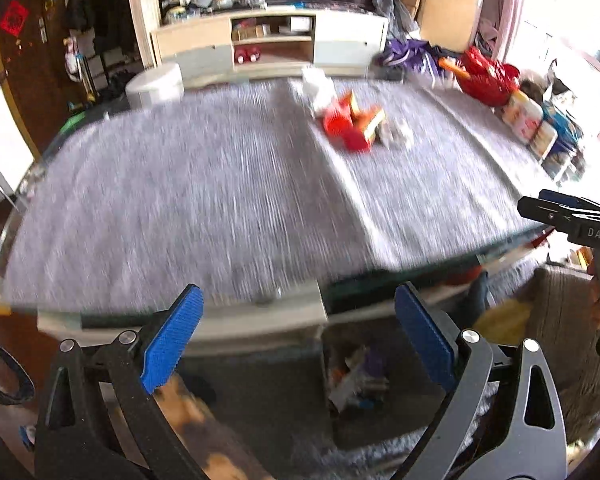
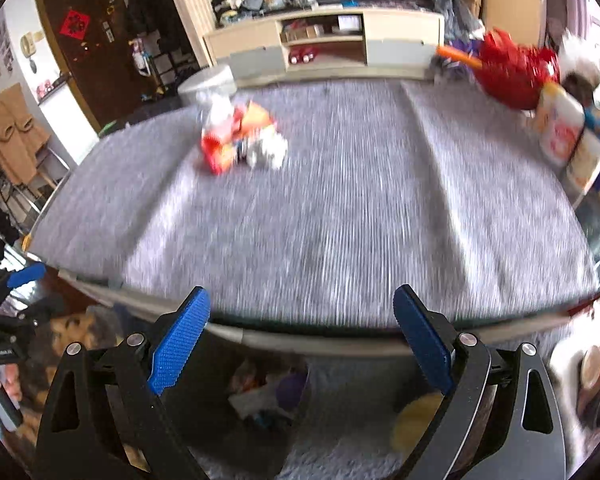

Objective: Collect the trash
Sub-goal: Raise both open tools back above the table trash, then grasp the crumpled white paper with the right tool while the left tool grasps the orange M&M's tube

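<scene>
A blurred pile of trash, red and orange wrappers with crumpled white paper, lies on the grey-clothed table toward its far side. It also shows in the right wrist view. My left gripper is open and empty, held off the table's near edge. My right gripper is open and empty too, just before the near edge. A dark bin holding scraps stands on the floor below the table edge, also in the right wrist view. The right gripper shows at the far right of the left view.
A red bag and several packages stand along the table's right side. A white round bin and a low cabinet lie beyond the table. A chair with a coat stands to the left.
</scene>
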Action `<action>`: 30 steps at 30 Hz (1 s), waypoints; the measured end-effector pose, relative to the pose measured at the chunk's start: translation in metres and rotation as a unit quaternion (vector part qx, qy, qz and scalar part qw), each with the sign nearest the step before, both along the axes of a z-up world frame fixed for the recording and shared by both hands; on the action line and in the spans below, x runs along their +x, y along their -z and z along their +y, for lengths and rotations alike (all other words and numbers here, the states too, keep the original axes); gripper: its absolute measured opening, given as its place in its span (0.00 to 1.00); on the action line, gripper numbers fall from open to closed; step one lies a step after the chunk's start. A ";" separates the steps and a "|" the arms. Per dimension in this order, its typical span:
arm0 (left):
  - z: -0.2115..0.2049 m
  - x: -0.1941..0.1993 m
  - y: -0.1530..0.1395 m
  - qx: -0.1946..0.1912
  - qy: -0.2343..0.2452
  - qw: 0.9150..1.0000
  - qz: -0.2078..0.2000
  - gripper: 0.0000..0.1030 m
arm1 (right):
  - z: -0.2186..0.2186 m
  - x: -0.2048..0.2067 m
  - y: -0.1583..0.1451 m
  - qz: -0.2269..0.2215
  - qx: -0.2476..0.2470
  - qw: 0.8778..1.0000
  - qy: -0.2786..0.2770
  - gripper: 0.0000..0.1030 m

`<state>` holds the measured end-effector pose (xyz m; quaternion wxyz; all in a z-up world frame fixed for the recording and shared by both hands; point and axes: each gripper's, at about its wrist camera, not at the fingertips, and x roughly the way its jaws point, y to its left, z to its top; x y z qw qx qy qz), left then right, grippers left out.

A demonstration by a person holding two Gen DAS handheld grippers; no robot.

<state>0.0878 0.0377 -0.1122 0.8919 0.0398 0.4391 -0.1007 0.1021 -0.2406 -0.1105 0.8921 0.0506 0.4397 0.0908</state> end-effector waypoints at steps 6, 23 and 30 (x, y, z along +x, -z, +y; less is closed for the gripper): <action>-0.005 0.052 -0.021 0.000 0.004 1.000 -0.022 0.89 | 0.013 0.060 -0.009 -0.014 0.020 1.000 -0.008 0.91; -0.075 0.155 0.023 0.004 0.070 0.997 0.022 0.87 | 0.042 0.176 0.054 0.062 0.050 0.996 -0.031 0.60; -0.095 0.177 0.036 0.001 0.085 0.996 0.031 0.80 | 0.027 0.179 0.056 0.049 0.046 0.997 -0.031 0.17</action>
